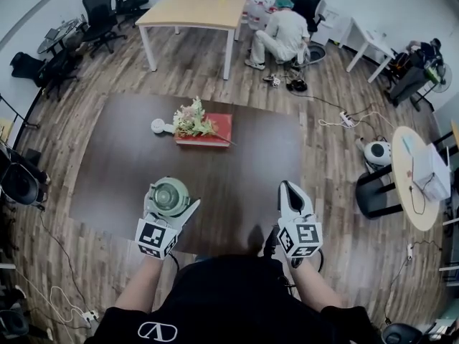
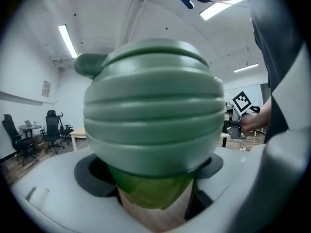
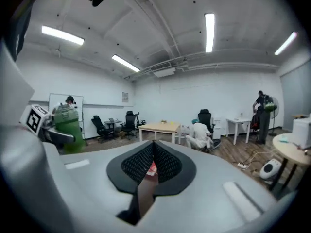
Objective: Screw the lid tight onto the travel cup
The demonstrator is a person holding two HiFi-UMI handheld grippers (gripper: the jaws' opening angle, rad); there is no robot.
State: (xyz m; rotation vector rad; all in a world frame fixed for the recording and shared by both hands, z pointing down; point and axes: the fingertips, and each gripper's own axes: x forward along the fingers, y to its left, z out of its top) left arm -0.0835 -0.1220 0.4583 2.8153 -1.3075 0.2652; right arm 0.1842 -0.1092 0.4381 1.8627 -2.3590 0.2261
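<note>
A green travel cup [image 1: 170,196] with a pale green ribbed lid on top sits between the fingers of my left gripper [image 1: 173,205], held just above the near left part of the dark table [image 1: 244,163]. In the left gripper view the cup [image 2: 153,125] fills the frame, with its lid uppermost and its translucent green body down between the jaws of the left gripper [image 2: 154,191]. My right gripper [image 1: 288,190] hovers at the near right, shut and empty. Its black pads [image 3: 166,165] meet with nothing between them. The cup [image 3: 68,122] shows far left in the right gripper view.
A red tray [image 1: 215,129] with a bunch of flowers and a small white round object [image 1: 158,125] lie at the table's far side. Beyond it a person [image 1: 280,38] crouches by a light wooden table [image 1: 193,9]. A round table [image 1: 419,178] stands at right and office chairs at left.
</note>
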